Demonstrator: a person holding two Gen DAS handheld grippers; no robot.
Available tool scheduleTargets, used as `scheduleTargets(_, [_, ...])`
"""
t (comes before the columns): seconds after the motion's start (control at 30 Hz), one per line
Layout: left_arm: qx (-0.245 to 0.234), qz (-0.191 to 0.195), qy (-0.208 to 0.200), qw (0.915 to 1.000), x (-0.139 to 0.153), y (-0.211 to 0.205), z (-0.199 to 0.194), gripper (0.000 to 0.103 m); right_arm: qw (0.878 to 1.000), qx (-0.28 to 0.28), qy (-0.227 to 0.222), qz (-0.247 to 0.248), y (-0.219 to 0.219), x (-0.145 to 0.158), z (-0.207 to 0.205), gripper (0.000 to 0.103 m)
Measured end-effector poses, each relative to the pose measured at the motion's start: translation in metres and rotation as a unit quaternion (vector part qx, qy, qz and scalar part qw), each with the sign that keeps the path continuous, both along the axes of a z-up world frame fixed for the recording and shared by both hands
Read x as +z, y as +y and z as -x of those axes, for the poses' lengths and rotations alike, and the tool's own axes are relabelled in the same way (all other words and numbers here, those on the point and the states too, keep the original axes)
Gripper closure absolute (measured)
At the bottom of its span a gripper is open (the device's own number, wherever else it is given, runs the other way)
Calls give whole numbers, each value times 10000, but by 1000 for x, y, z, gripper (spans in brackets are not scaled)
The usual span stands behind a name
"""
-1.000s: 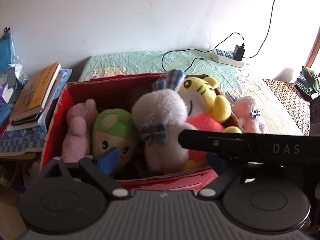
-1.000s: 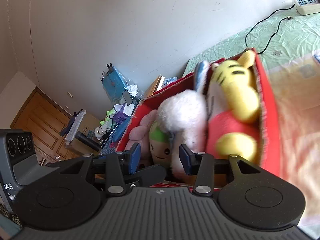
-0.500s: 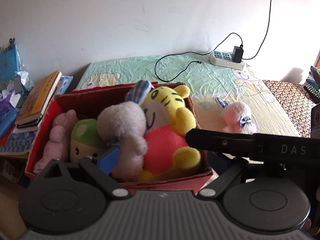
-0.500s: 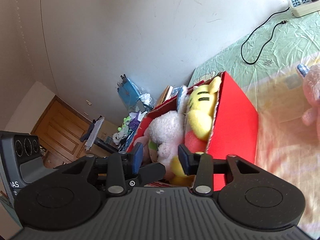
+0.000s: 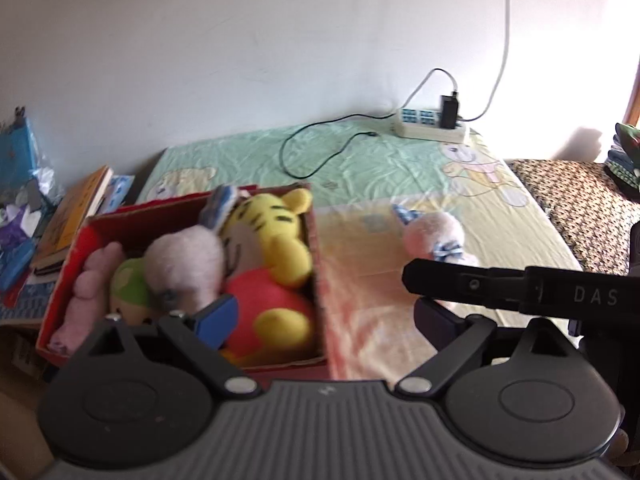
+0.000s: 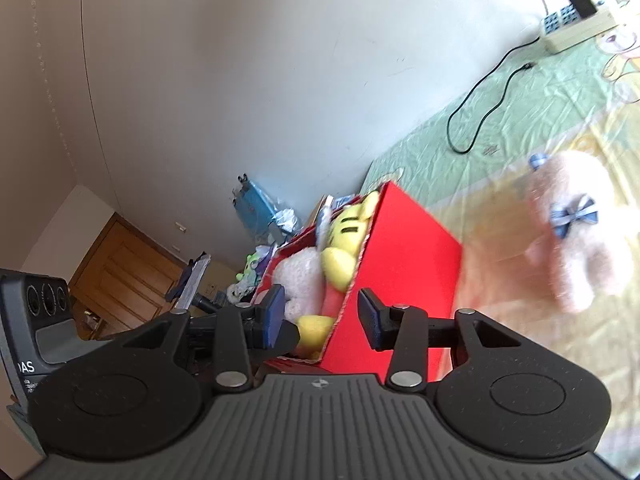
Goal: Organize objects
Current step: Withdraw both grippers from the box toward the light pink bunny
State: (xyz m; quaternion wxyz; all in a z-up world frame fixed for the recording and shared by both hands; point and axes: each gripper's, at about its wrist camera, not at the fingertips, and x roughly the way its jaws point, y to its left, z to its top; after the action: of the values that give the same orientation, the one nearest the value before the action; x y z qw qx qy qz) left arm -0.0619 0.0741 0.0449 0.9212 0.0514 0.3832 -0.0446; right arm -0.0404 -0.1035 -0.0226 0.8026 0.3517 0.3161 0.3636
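The left gripper [image 5: 320, 312] stands wide open with nothing between its fingers; its blue left pad [image 5: 216, 320] shows in front of the red box [image 5: 320, 272], while the right finger is partly hidden behind the other gripper's black body. The right gripper [image 6: 320, 320] is open to a moderate gap and holds nothing; its fingers frame the near corner of the red box [image 6: 404, 280] without clearly touching it. The box sits at the left end of the bed [image 5: 400, 168], packed with a yellow tiger plush [image 5: 272, 236], a white plush [image 5: 184, 264], a green-capped plush [image 5: 128, 288] and a pink plush [image 5: 88, 284]. A pink plush with a blue bow [image 5: 436, 236] lies alone on the bed, right of the box and apart from it. A power strip [image 5: 432, 124] rests at the far edge.
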Motion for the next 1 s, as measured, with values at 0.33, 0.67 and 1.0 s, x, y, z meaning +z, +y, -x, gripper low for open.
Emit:
scheduleTargets(0.33, [-962, 253, 183, 9949, -19, -72, -8, 8, 9968, -700, 229, 302, -65, -3, 23, 57])
scheduleTargets(0.67, [-1096, 657, 668, 9895, -58, -94, -33, 15, 9853, -1314, 740, 797, -102, -28, 28, 57])
scheduleTargets(1.0, [-787, 1066, 807, 9879, -91, -80, -62, 28, 9778, -1294, 1287, 1034, -98, -60, 0, 58])
